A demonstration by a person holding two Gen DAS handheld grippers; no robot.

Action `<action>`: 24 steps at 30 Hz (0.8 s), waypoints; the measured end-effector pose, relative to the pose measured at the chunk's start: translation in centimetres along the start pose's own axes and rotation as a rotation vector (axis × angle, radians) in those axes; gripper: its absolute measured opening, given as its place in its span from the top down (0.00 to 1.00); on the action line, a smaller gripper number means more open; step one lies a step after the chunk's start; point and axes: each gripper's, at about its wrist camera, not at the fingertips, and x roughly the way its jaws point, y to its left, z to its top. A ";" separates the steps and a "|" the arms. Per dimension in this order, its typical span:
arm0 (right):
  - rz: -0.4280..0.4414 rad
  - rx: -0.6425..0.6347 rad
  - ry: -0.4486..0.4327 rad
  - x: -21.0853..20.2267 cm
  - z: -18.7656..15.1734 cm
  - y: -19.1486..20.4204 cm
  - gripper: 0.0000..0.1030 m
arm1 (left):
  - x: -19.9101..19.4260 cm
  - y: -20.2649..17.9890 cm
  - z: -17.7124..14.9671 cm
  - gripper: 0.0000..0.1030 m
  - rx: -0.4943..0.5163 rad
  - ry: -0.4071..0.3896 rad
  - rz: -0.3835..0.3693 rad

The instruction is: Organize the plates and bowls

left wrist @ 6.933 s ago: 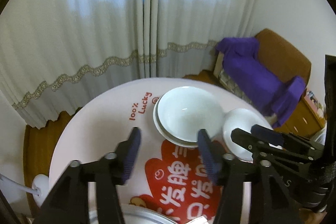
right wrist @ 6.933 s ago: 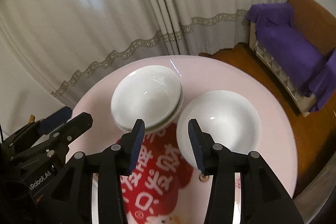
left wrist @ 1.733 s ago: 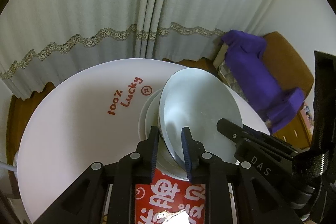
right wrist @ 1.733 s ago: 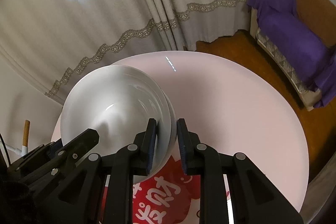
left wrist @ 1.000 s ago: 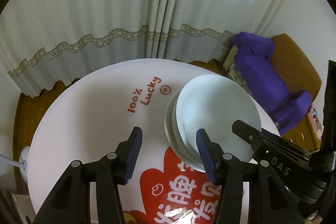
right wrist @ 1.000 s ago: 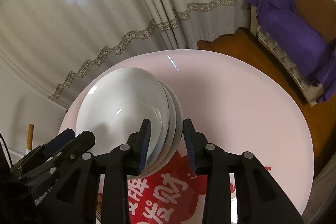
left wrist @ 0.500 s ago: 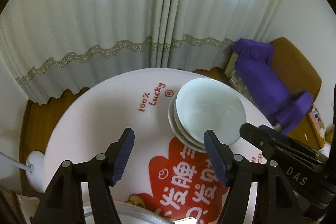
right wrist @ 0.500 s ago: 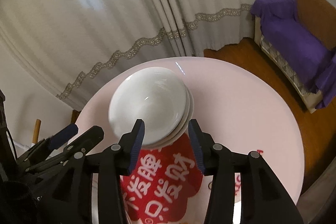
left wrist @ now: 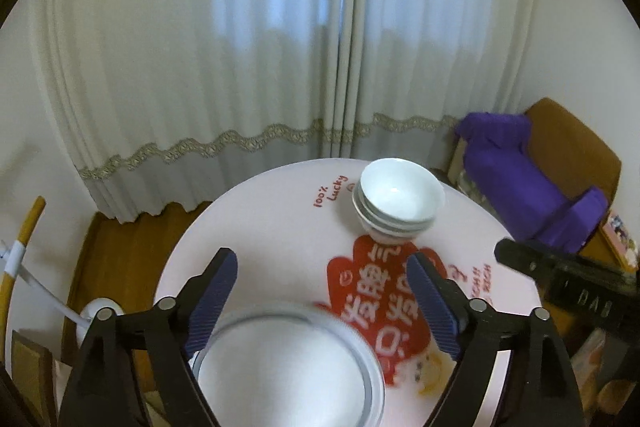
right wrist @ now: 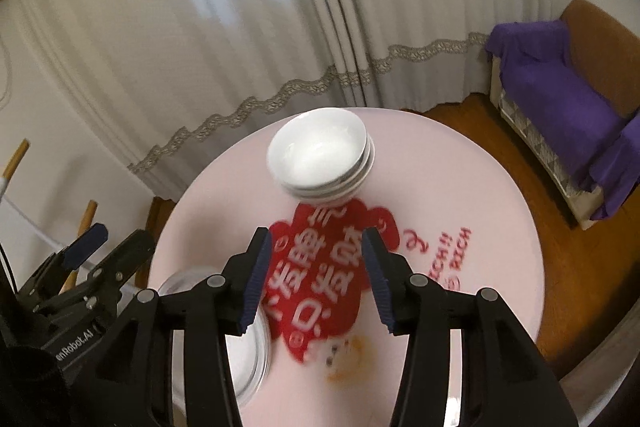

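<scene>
Bowls [left wrist: 398,201] stacked; plates [left wrist: 288,367] blurred, cut off; left gripper [left wrist: 324,301] opening, right gripper [right wrist: 316,281] open, both empty

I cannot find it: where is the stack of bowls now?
The stack of bowls stands on the table's far side, just beyond the red print.

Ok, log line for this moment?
white ceramic bowl stack: on round pink table | left hand-held gripper: opening, empty | right hand-held gripper: empty
</scene>
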 end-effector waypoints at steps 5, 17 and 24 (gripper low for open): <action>0.019 -0.035 -0.039 -5.1 -3.3 0.8 0.47 | -6.4 -0.1 -5.3 0.10 -0.043 -0.061 0.012; 0.037 -0.110 -0.091 -13.8 -11.4 1.6 0.41 | -16.6 -2.7 -17.5 0.03 -0.085 -0.153 0.027; 0.035 -0.110 -0.113 -15.8 -12.8 1.1 0.38 | -18.5 -4.2 -18.5 0.03 -0.046 -0.157 0.006</action>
